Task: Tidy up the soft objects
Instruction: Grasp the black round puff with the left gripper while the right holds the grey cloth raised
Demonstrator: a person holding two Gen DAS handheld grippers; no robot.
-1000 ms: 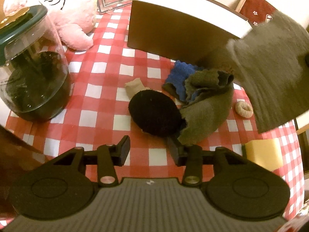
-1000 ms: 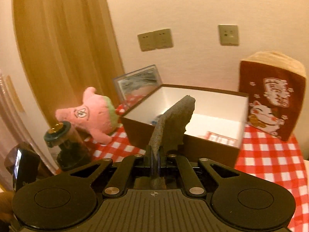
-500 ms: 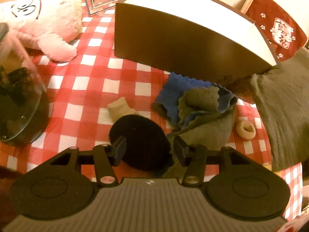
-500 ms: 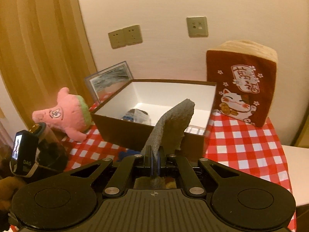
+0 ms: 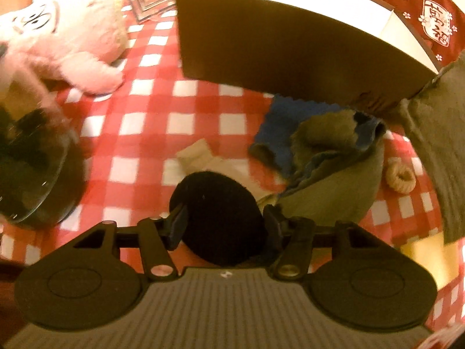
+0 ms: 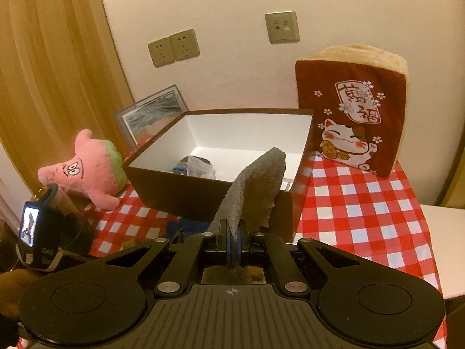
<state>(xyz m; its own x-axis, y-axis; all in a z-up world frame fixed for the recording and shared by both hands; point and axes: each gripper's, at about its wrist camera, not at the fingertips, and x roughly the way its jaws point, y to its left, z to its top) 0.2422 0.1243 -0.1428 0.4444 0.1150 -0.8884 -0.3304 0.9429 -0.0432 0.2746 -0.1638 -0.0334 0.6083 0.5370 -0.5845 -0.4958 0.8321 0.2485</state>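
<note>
A round black soft pad (image 5: 221, 215) lies on the red checked tablecloth (image 5: 145, 122). My left gripper (image 5: 225, 224) points down over it with a finger on either side; its jaws are opening and the pads do not press on the pad. My right gripper (image 6: 234, 241) is shut on a grey cloth (image 6: 252, 186), which stands up in front of the brown box (image 6: 180, 200) with a white inside. The same grey cloth (image 5: 436, 151) hangs at the right edge of the left wrist view. A blue cloth (image 5: 287, 122) and an olive cloth (image 5: 334, 174) lie crumpled beside the pad.
A pink plush (image 5: 72, 37), a glass jar (image 5: 26, 168) and a picture frame (image 6: 151, 116) stand to the left. A beige scrap (image 5: 197, 154), a scrunchie (image 5: 402, 177) and a yellow sponge (image 5: 421, 256) lie nearby. A red cat cushion (image 6: 354, 107) stands behind the box, which holds a few items.
My left gripper came forward and down from in front of the black pad to straddling it, and its jaws widened. My right gripper shifted sideways with the grey cloth; the box now sits more central.
</note>
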